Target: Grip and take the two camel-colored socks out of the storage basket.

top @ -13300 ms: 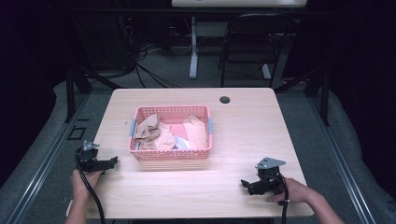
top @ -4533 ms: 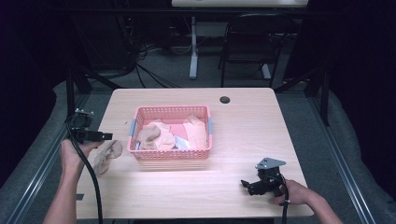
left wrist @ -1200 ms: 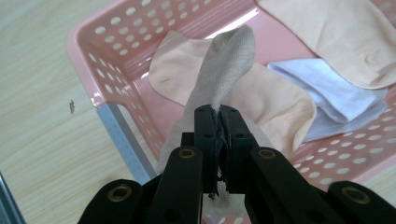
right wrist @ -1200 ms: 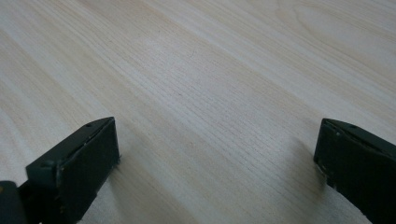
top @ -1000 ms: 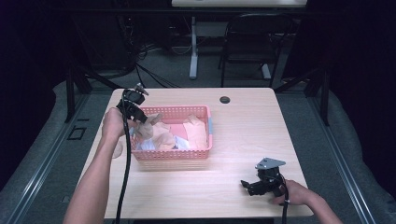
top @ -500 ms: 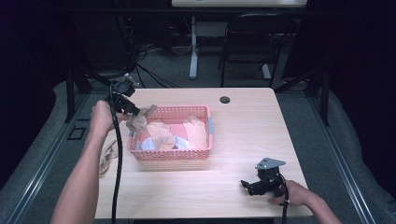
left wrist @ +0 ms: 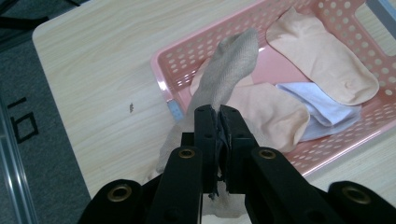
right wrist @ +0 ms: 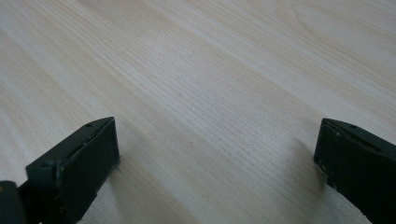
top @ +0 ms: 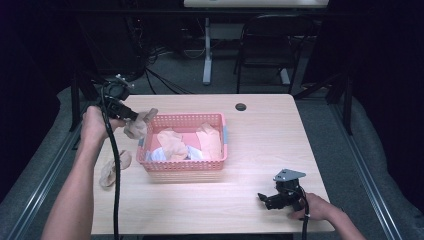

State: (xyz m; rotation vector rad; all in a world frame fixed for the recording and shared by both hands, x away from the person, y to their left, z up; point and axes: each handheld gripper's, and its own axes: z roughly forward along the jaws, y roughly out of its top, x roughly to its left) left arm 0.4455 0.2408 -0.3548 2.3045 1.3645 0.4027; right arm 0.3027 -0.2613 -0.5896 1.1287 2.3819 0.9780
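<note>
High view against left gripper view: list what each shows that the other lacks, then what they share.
High view alone: the right hand-held gripper resting open on the table, and a tan sock lying left of the basket.

Left gripper view alone: the weave of the grey-tan sock pinched between shut jaws.

Both: the pink basket with peach socks.

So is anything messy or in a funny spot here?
A little. One beige sock lies crumpled on the table, left of the pink basket where the other socks are. The left gripper holds another tan sock in shut jaws, dangling over the basket's left end. Nothing looks spilled or broken.
</note>
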